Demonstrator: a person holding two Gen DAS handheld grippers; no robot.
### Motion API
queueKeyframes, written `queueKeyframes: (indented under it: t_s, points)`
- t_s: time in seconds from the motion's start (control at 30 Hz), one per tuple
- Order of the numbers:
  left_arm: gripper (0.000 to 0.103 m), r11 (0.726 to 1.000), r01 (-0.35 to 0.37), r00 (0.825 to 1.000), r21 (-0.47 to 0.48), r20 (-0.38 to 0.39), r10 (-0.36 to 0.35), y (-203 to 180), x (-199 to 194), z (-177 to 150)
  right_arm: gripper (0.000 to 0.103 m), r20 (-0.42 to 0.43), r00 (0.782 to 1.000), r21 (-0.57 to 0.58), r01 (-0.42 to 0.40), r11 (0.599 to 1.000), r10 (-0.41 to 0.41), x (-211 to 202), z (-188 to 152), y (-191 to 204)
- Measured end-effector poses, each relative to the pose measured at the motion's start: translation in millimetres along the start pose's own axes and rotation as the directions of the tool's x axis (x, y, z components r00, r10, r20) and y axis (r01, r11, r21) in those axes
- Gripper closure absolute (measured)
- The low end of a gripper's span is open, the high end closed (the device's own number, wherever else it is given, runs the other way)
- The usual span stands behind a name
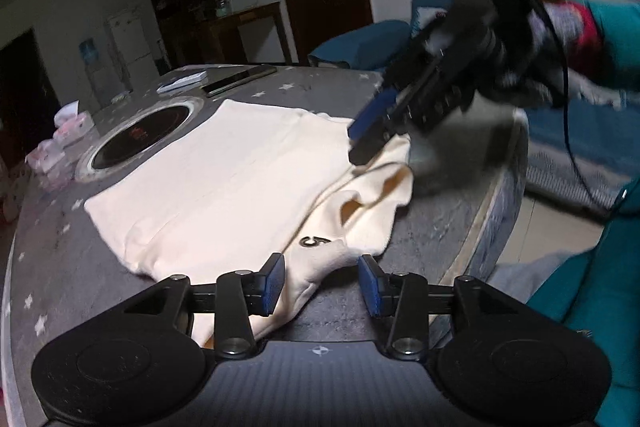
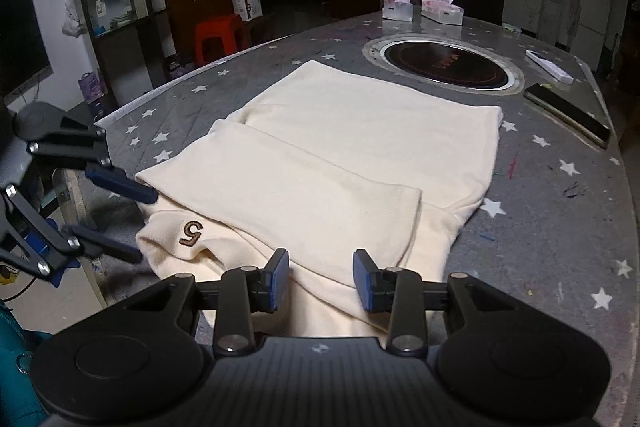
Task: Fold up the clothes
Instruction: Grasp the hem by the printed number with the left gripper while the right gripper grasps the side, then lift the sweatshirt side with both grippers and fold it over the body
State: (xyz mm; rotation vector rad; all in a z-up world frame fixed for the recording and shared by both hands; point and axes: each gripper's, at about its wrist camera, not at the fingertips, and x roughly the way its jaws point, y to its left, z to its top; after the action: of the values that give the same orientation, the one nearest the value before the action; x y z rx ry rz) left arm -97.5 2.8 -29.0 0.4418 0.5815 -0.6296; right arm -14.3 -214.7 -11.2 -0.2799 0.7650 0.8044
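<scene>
**Cream garment partly folded on star-print table, both grippers at its near edge**

Cream garment (image 2: 352, 163) spread flat near table centre, one panel folded over the body, its straight fold edge running from 10 o'clock to 4 o'clock in the right wrist view; embroidered "5" (image 2: 191, 231) on the near-left corner at 8 o'clock; far hem just beside the round inset cooktop (image 2: 444, 67) at 1 o'clock, not clearly touching it.

Right gripper (image 2: 320, 279) set wide, blue pads (image 2: 280, 277) apart over the garment's near hem, nothing clamped between them; seen from the left wrist view as a blurred dark body at 2 o'clock, its tips at the garment's rumpled corner (image 1: 376, 187), contact there not resolvable.

Left gripper (image 1: 322, 285) likewise wide, a raised cloth ridge lying between the pads without being pinched; in the right wrist view at 9 o'clock, one finger tip (image 2: 136, 191) at the garment's left margin.

Grey star-print table (image 2: 560, 227) bare at 3 to 5 o'clock of the garment; table rim close at 9 o'clock; dark phone (image 2: 568, 115) and white remote (image 2: 548, 67) at 2 o'clock, well apart from the cloth; tissue boxes (image 2: 420, 9) at 12 o'clock along the far edge.
</scene>
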Motion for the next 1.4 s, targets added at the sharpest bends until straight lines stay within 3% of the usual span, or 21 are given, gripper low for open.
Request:
queueKeyframes:
  t_s: [0.1,0.17,0.23,0.53,0.87,0.97,1.0,1.03,1.1,1.17,1.23,1.4]
  points:
    - [0.06,0.998,-0.01,1.0,0.054,0.016,0.009,-7,9,1,0.062,0.005,1.0,-0.019,0.017,1.0,-0.017,-5,1,2]
    - [0.079,0.998,-0.012,1.0,0.063,0.022,0.01,-7,12,1,0.056,0.011,1.0,-0.04,0.027,0.999,-0.027,-10,1,3]
    - [0.092,0.998,-0.018,1.0,0.061,0.024,0.017,-6,15,2,0.056,0.017,0.999,-0.065,0.037,0.997,-0.036,-15,0,5]
    - [0.094,0.988,-0.027,0.994,-0.15,0.1,0.043,42,8,26,0.047,0.027,0.999,-0.185,0.03,0.982,-0.026,-31,-7,13]
    - [0.094,0.975,-0.009,0.996,-0.223,0.081,0.028,58,14,26,0.046,0.053,0.998,-0.359,-0.002,0.933,0.023,-14,-15,34]
    - [0.094,0.975,-0.001,0.997,-0.223,0.077,0.019,57,12,24,0.055,0.046,0.999,-0.392,0.038,0.919,-0.021,2,-15,33]
    - [0.094,0.975,0.001,0.997,-0.221,0.075,0.015,55,11,23,0.06,0.033,0.999,-0.387,0.033,0.921,-0.022,7,-15,29]
    - [0.09,0.978,0.002,0.997,-0.211,0.071,0.014,52,9,22,0.072,0.021,1.0,-0.382,0.028,0.924,-0.022,11,-15,26]
    - [0.088,0.982,0.002,0.998,-0.188,0.064,0.01,46,6,19,0.079,0.014,1.0,-0.375,0.022,0.927,-0.018,13,-14,24]
    - [0.072,0.988,-0.009,0.999,-0.152,0.052,0.017,38,2,13,0.086,0.013,1.0,-0.363,0.014,0.932,-0.01,12,-11,23]
    - [0.062,0.991,-0.025,0.999,-0.13,0.036,0.029,31,-2,7,0.089,0.015,1.0,-0.341,0.003,0.94,0.002,10,-8,21]
    - [0.056,0.995,-0.054,0.999,-0.083,-0.009,0.053,24,-4,-8,0.09,0.017,1.0,-0.3,-0.009,0.954,0.015,8,0,16]
